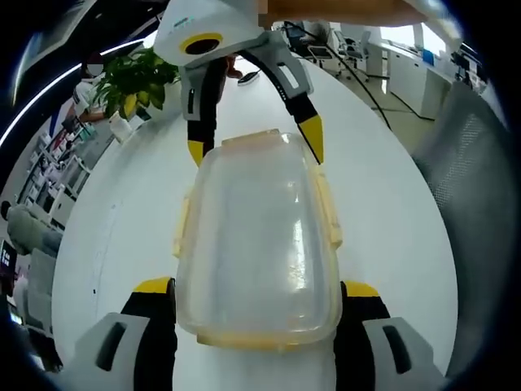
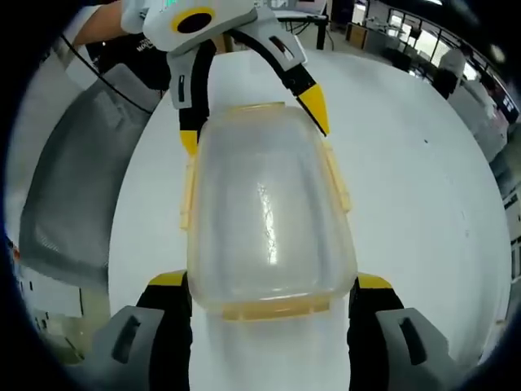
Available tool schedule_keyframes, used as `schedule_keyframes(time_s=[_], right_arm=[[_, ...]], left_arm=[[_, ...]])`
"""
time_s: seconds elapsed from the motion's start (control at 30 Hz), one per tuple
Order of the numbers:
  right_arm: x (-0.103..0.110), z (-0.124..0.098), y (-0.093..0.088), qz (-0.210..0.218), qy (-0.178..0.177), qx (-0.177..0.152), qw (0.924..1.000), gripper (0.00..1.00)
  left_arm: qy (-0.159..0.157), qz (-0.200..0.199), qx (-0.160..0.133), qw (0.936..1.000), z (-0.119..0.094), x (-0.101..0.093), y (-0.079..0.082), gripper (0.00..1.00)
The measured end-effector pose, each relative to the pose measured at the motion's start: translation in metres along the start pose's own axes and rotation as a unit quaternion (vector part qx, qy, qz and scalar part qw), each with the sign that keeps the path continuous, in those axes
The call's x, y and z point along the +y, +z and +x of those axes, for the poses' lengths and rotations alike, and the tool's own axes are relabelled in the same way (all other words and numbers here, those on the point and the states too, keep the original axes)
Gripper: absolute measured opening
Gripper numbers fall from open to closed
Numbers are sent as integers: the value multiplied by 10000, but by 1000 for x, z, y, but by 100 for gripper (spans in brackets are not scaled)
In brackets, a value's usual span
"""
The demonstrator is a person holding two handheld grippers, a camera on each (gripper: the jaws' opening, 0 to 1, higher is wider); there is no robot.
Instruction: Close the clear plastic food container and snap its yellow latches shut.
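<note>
In the left gripper view the left gripper (image 1: pixel 257 295) has its yellow-tipped jaws spread wide, one on each side of the near end of the container (image 1: pixel 256 244), which lies lid-on on the white table (image 1: pixel 391 220); whether the tips touch its walls cannot be told. Yellow latches (image 1: pixel 327 208) run along its long sides and ends. At the far end the right gripper (image 1: pixel 255 148) straddles the container likewise, jaws apart. In the right gripper view the same holds mirrored: the right gripper (image 2: pixel 269 292) open about the near end, the left gripper (image 2: pixel 254 122) at the far end. Beyond stand a potted plant (image 1: pixel 134 77) and a grey chair (image 2: pixel 81 171).
</note>
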State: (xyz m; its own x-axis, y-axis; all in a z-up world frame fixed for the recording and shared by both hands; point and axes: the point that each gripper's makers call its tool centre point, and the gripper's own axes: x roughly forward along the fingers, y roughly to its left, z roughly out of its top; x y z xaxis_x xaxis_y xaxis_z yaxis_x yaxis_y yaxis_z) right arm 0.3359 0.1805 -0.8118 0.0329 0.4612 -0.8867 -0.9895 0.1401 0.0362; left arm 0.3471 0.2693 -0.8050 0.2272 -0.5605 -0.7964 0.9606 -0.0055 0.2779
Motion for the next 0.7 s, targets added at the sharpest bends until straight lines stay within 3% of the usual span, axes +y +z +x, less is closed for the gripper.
schedule_keyframes(time_s=[0.3,0.7], right_arm=[[6,20,40,-119,77,-222,9997,76],[12,37,70,-191,118,-271,9994,76]], left_arm=[[46,-96,224,9997,-26,-3,-40,76],[56,-145,368,9992,-45,-6,-69,77]])
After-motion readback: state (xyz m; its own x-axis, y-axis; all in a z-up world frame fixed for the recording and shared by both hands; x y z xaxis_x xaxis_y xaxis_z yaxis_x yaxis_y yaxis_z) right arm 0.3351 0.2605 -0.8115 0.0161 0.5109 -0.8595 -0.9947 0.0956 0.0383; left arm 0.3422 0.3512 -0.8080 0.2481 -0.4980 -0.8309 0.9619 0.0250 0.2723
